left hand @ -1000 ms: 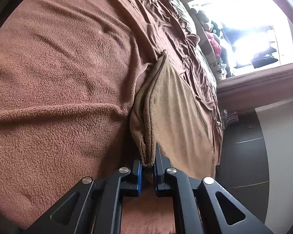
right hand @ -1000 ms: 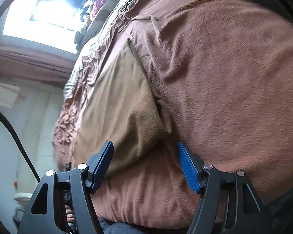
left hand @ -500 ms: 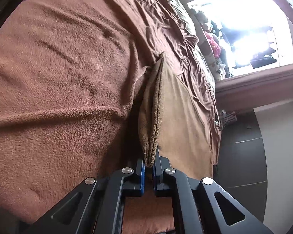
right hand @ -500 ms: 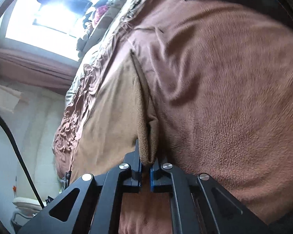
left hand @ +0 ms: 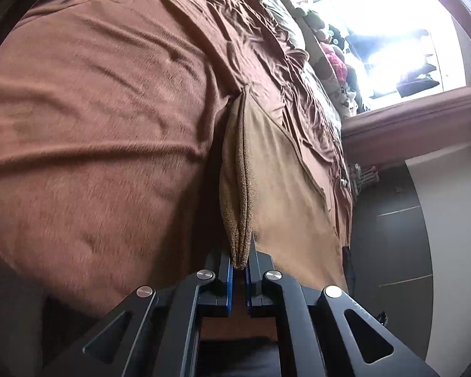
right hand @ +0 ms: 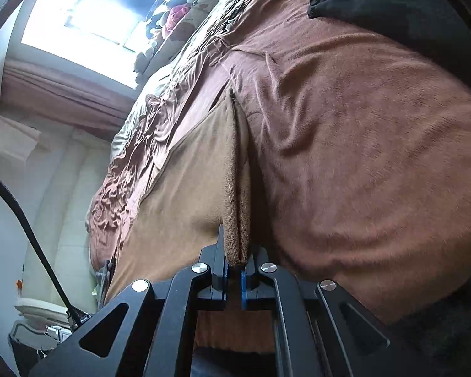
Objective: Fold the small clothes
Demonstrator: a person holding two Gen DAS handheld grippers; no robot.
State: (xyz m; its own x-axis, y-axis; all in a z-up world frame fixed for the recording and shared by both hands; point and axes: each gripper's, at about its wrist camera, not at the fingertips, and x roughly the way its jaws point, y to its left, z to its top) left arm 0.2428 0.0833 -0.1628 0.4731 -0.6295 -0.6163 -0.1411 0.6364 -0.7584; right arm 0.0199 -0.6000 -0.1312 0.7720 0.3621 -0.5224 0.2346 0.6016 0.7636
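Observation:
A small tan fleece cloth [left hand: 285, 182] lies on a brown fleece blanket [left hand: 103, 132] on a bed. My left gripper [left hand: 239, 267] is shut on one near corner of the cloth, pinching a folded double edge that rises off the blanket. My right gripper [right hand: 234, 265] is shut on the other near corner of the same cloth [right hand: 185, 194], also lifted into a ridge. The rest of the cloth lies flat on the blanket [right hand: 361, 157], stretched away from both grippers.
A black garment [right hand: 392, 3] lies on the bed's far corner. Stuffed toys [left hand: 332, 56] and pillows sit under a bright window. The bed's edge drops to a dark floor [left hand: 389, 235]. A black cable [right hand: 31, 238] and a white bin [right hand: 37, 314] stand beside the bed.
My right gripper went from open around the cloth's corner to shut on it. Both grippers have since lifted their corners, raising the cloth's near edge off the blanket.

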